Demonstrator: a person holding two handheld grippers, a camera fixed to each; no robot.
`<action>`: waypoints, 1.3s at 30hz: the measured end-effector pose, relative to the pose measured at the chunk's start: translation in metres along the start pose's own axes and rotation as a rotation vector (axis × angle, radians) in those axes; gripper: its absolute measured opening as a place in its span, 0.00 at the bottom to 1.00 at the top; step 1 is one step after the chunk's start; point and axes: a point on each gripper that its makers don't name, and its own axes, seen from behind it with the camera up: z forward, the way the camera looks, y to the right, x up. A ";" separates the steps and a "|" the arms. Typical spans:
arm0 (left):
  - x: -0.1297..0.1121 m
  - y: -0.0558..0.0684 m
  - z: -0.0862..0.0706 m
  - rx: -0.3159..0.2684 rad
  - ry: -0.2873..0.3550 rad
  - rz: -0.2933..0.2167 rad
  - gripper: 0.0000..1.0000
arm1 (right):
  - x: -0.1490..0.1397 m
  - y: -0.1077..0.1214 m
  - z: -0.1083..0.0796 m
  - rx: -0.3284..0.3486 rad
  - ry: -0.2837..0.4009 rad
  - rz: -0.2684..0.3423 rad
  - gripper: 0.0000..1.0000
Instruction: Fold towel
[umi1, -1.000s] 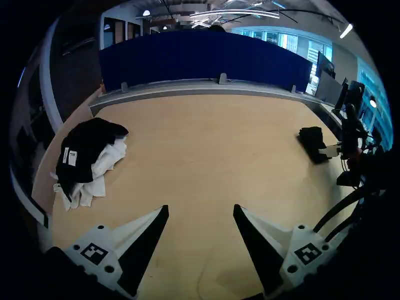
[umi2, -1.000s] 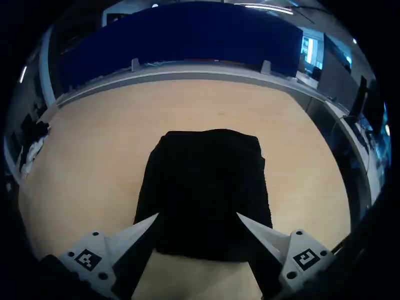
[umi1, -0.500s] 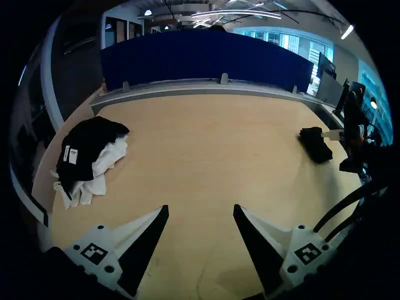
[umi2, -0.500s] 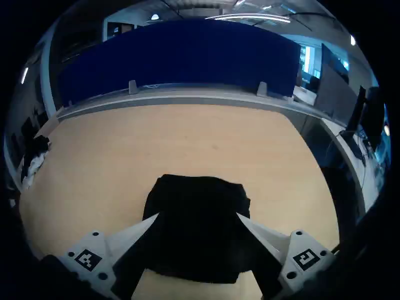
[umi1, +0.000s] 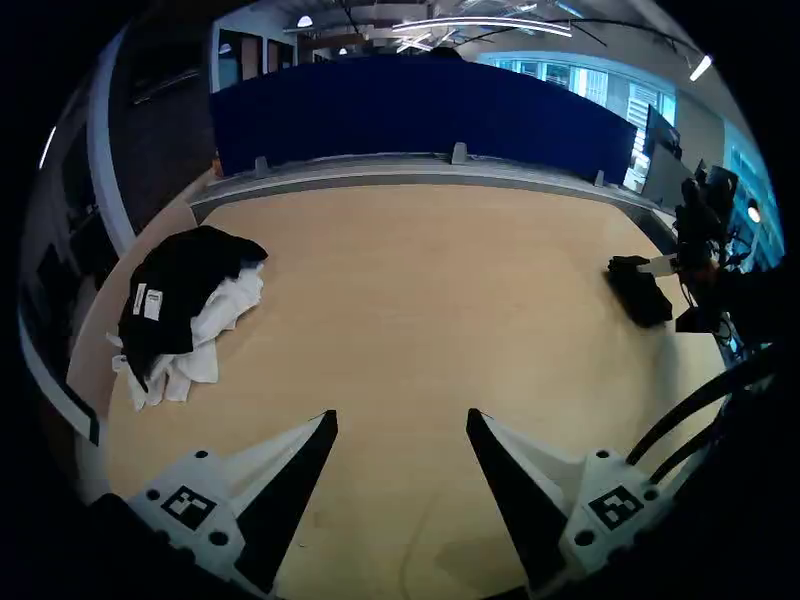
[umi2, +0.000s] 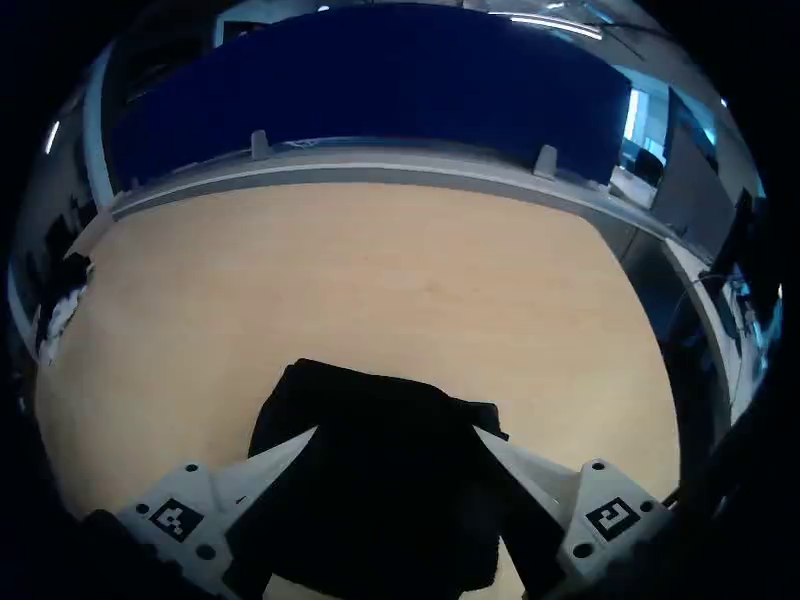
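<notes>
A folded black towel (umi2: 380, 490) lies on the light wooden table (umi2: 400, 280), close under my right gripper (umi2: 395, 430). That gripper's fingers are spread wide, one along each side of the towel, so it stands open. In the left gripper view the same towel (umi1: 640, 295) is small at the table's far right edge, with the right gripper (umi1: 662, 265) and the hand holding it just beyond. My left gripper (umi1: 400, 412) hovers open over bare table with nothing between its fingers.
A heap of black and white cloths (umi1: 185, 305) sits at the table's left edge. A blue partition (umi1: 420, 115) on a grey rail runs along the far side. Dark equipment and cables (umi1: 705, 215) stand to the right of the table.
In the right gripper view the towel has slid nearer and lower between the fingers and turned slightly. The left gripper view has shifted a little; its fingers stay spread.
</notes>
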 end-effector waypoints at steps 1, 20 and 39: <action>0.000 0.000 0.001 0.001 -0.001 -0.001 0.96 | -0.001 0.001 0.002 0.002 -0.004 -0.003 1.00; 0.004 0.002 0.007 -0.007 0.000 0.003 0.96 | 0.011 -0.004 -0.005 0.045 0.021 0.008 1.00; 0.017 -0.009 0.007 -0.021 0.055 -0.027 0.96 | 0.035 -0.029 -0.092 0.009 0.165 0.001 1.00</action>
